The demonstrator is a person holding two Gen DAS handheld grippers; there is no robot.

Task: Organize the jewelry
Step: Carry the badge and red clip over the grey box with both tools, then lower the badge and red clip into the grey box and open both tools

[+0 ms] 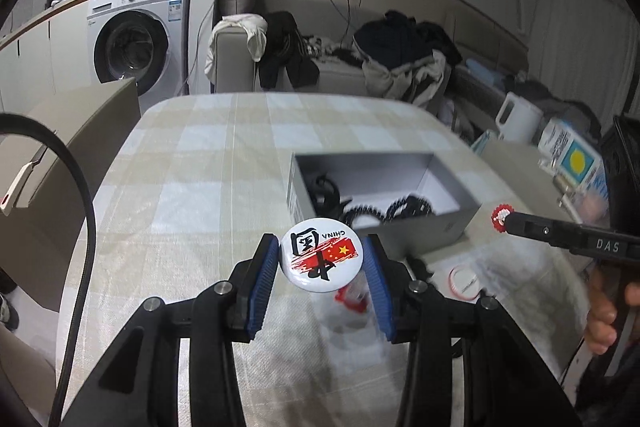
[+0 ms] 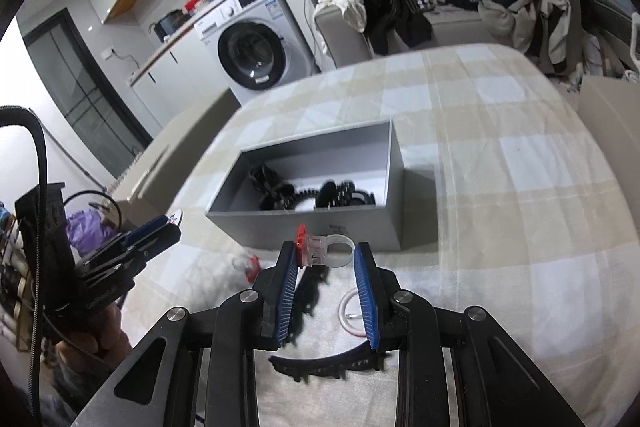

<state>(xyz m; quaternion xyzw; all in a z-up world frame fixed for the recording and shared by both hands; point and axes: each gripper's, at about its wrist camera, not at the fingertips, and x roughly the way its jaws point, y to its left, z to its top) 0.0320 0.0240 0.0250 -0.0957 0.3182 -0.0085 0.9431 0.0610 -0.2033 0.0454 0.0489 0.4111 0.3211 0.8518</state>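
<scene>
Checked beige-and-white tablecloth covers the table; its near part is blurred in both wrist views, so the items lying there are hard to read.

Open grey rectangular cardboard box sits on the cloth ahead of both grippers. Inside lies a tangle of black beaded strands and hair pieces; individual pieces cannot be separated, and the near wall cuts off their lower part.

Left gripper: blue-padded fingers closed onto the edges of a round white pin badge, held above the cloth just short of the box's near corner. Badge face shows black brush calligraphy, a red flag patch with yellow stars and the word CHINA, all upside down to the camera.

Right gripper: fingers set apart, a clear plastic ring with a red toothed disc top between them at the tips, just before the box's front wall. The disc end touches the left pad; contact on the other side cannot be told.

On the cloth below: a curved black toothed hair comb, partly hidden by the fingers; a thin white-and-red bangle, half cut off; a smeared red-and-clear small object, unidentifiable.
</scene>
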